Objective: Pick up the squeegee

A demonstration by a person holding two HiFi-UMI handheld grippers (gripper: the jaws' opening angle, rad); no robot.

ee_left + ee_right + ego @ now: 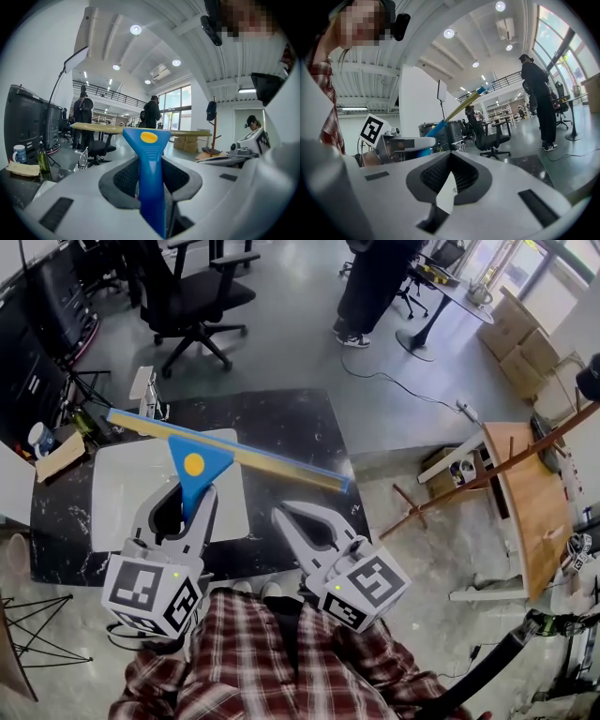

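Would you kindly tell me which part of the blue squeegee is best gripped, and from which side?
The slim ribbed handle, from its tail end, as the left gripper holds it now. It fits between the jaws, while the long blade runs crosswise and looks too wide and thin to clamp steadily.

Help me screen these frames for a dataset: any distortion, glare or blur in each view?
Head view: evenly lit and sharp, the squeegee crisp, edges bowed by the wide lens. Left gripper view: strong fisheye, dark corners, ceiling lights blown out. Right gripper view: same fisheye, windows washed out.
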